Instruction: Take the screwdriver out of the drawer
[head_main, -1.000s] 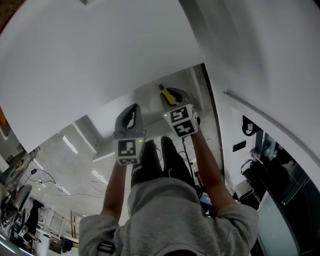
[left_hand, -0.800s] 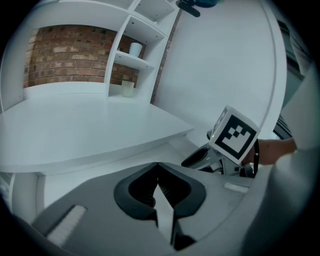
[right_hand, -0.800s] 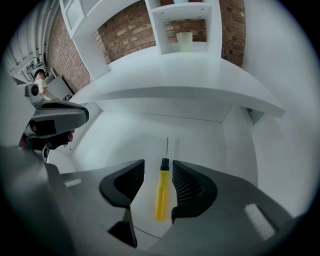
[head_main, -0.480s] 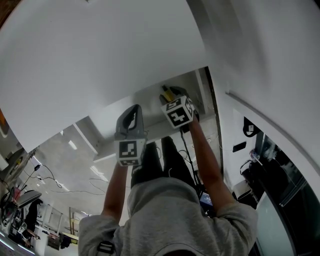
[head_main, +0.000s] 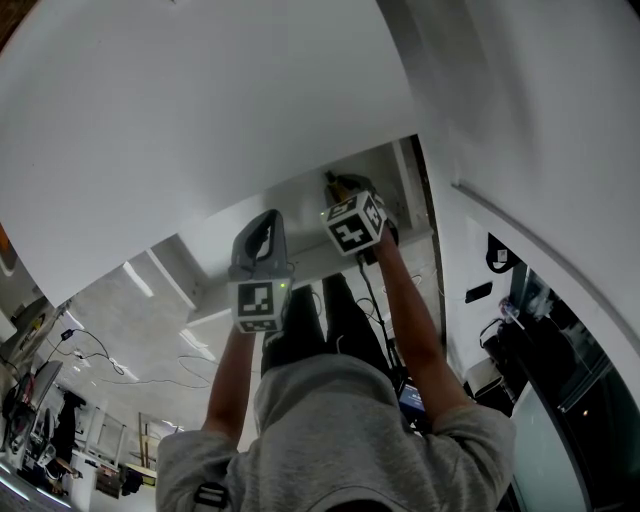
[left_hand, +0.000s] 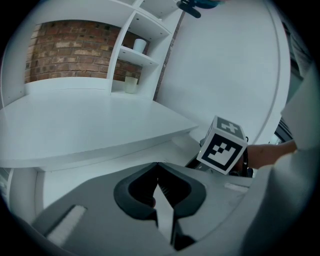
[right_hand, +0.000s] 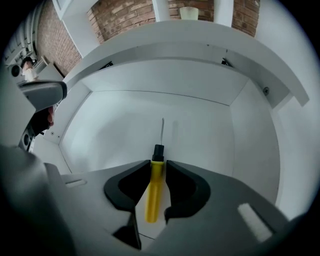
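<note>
Drawer (right_hand: 125, 125) is open under the white desk top (left_hand: 75, 125). The screwdriver (right_hand: 154, 187) lies flat on the drawer floor, about midway between the side walls and well apart from both. Its yellow handle is toward the front edge, with the black collar and thin shaft pointing at the back wall.

Right gripper (right_hand: 158, 162) points steeply down into the drawer, right over the tool. Its jaws are closing, with the handle between them. In the right gripper view we see both tips touching the yellow handle just below the black collar, one on each side. The screwdriver rests on the drawer floor, not lifted.

Left gripper (left_hand: 158, 164): the tips are together and we see nothing gripped between them. It sits by the drawer's left edge, angled down, clear of the tool. Its view catches the right gripper's marker cube (left_hand: 223, 145) just past the desk top's front edge.

In the head view both grippers are at the drawer, left one nearer the front edge, right one deeper inside.

In the background, white shelves (left_hand: 145, 30) stand against a brick wall (left_hand: 70, 55), and a cup (left_hand: 140, 46) sits on one shelf.
</note>
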